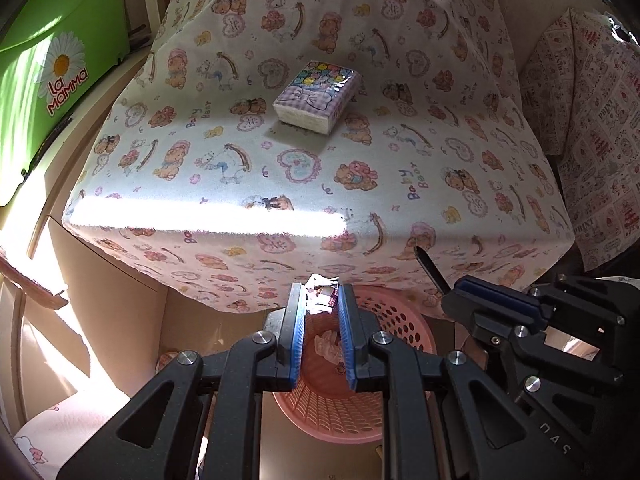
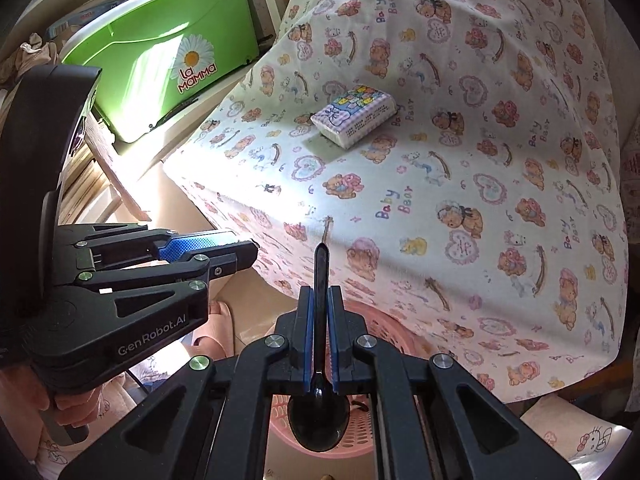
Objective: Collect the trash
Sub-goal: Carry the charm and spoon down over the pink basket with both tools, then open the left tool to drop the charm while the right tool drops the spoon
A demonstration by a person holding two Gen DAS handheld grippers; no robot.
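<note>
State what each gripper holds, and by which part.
Left gripper: a crumpled wrapper, pinched at its lower part by the fingertips. Right gripper: a black spoon, clamped along its handle.

Strong sunlight from the left, blown-out glare band along the tablecloth (image 1: 304, 168) edge, green tub (image 2: 160, 60) glowing upper left, tissue pack (image 1: 316, 98) casting a soft shadow, fisheye bending, dark corners, sharp focus
</note>
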